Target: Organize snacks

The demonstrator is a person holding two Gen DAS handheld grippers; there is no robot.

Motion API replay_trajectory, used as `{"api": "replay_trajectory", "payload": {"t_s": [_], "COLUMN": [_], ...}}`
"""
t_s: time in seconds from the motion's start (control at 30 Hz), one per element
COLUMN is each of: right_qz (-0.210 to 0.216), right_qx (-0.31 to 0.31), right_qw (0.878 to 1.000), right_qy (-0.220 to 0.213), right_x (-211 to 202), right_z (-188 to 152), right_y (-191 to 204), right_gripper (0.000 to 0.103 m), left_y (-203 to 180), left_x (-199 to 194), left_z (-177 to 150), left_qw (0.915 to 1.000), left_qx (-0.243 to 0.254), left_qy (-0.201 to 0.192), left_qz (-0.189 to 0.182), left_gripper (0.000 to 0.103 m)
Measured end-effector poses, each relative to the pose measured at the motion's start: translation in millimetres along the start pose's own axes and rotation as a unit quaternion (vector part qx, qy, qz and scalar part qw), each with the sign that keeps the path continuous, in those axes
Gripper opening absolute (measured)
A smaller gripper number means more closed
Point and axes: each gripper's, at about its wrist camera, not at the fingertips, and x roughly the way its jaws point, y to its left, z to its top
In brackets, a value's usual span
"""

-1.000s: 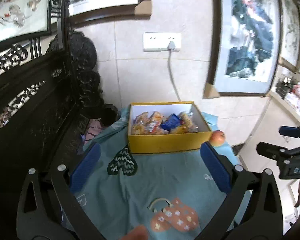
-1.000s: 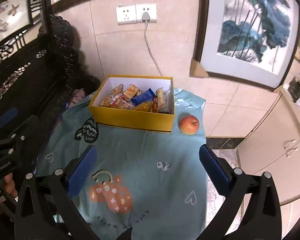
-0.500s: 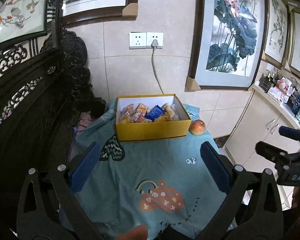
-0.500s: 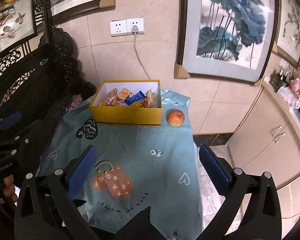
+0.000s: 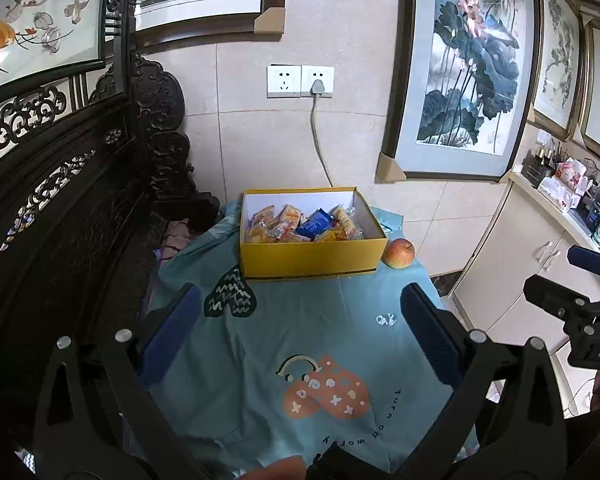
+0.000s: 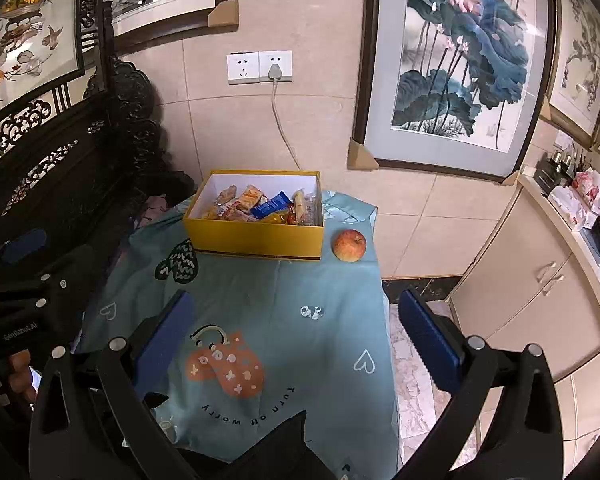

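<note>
A yellow box (image 5: 312, 258) (image 6: 256, 236) stands at the far end of the table, against the wall. Several wrapped snacks (image 5: 304, 226) (image 6: 260, 206) lie inside it. A red apple (image 5: 398, 253) (image 6: 349, 244) sits on the cloth just right of the box. My left gripper (image 5: 300, 336) is open and empty, held above the near half of the table. My right gripper (image 6: 300, 336) is open and empty, over the table's near right part. Each gripper shows at the edge of the other's view.
A teal cloth (image 5: 320, 344) (image 6: 280, 304) with mitten and heart prints covers the small table. Dark carved wooden furniture (image 5: 60, 208) stands at the left. A cream cabinet (image 6: 540, 288) with cluttered top stands at the right. Tiled floor (image 6: 412, 360) lies between table and cabinet.
Both grippers have drawn back and up from the table, so the box and apple look smaller and farther. Both stay open and empty.
</note>
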Motion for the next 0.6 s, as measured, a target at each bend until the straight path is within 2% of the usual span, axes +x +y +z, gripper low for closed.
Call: {"api": "replay_trajectory", "payload": {"t_s": [0.6], "right_qz": [-0.001], "right_qx": [0.000], "right_qw": [1.000], "right_qy": [0.000], "right_x": [-3], "right_z": [-1], "right_y": [4], "right_gripper": [0.102], "left_y": [-12], "left_x": [-4], "left_z": [-3], "left_qw": [0.9998], "left_qx": [0.013], "left_qy": [0.001], "left_qz": [-0.015], "left_gripper": [0.101]}}
